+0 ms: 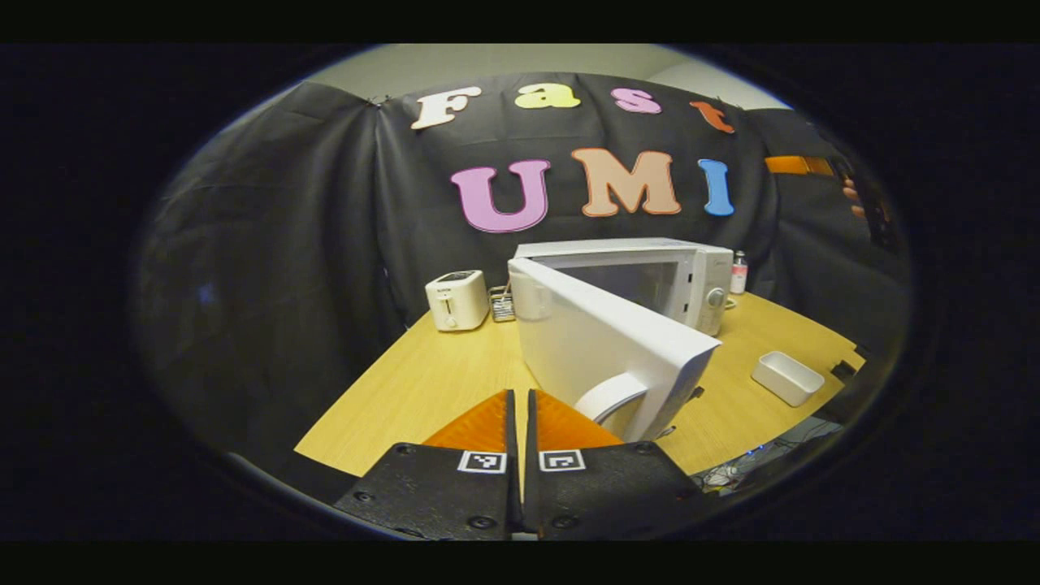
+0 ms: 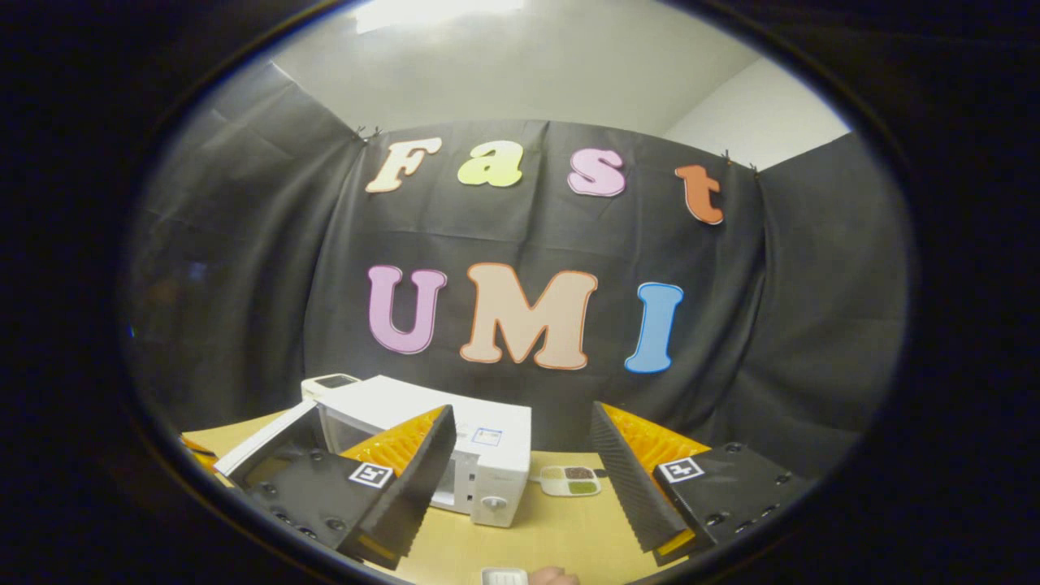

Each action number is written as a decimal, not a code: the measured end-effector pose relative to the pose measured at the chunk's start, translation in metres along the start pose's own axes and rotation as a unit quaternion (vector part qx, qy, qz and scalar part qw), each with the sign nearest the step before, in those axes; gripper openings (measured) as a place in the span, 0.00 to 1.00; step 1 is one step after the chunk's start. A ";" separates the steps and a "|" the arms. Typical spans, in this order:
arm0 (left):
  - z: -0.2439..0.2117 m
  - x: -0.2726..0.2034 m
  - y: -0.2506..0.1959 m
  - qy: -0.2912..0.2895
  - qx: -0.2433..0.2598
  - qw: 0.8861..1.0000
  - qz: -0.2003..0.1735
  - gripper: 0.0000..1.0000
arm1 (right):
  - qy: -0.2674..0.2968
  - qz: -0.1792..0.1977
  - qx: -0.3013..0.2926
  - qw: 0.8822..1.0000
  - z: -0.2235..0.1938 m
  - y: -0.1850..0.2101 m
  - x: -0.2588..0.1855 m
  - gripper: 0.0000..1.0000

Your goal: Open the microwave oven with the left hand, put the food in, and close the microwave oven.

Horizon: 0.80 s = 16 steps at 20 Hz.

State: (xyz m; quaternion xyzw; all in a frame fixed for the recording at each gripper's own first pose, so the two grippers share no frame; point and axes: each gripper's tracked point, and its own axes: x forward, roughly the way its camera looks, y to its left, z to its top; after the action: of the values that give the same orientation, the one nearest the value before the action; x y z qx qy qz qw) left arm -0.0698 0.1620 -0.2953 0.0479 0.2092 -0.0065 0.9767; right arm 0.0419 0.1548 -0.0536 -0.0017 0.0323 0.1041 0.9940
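The left gripper (image 1: 520,398) has its fingers pressed together with nothing between them, just short of the microwave oven's (image 1: 650,280) door (image 1: 605,341), which stands swung wide open ahead and slightly to its right. The right gripper (image 2: 520,455), fingers spread wide apart and empty, looks down on the oven below and ahead, with a small food tray (image 2: 571,479) on the table (image 2: 528,536) between its fingers.

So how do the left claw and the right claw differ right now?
The left claw has its orange-faced fingers pressed together with nothing between them; the right claw is spread wide. The left claw sits by the white microwave's swung-open door; the right claw hangs above the wooden table. Both are empty.
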 end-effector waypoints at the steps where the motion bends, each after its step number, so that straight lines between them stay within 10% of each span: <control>1: -0.001 0.004 0.000 -0.001 0.006 1.000 0.003 0.00 | -0.001 0.000 0.000 1.000 0.003 -0.003 0.000 0.96; 16: 0.026 0.054 -0.092 -0.011 0.037 0.998 -0.039 0.02 | -0.013 0.013 0.016 1.000 0.017 -0.041 0.009 0.96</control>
State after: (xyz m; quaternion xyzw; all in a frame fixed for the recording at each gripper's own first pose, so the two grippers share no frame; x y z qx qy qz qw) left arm -0.0130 0.0680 -0.3023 0.0757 0.1996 -0.0533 0.9755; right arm 0.0602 0.1163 -0.0371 0.0158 0.0210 0.1166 0.9928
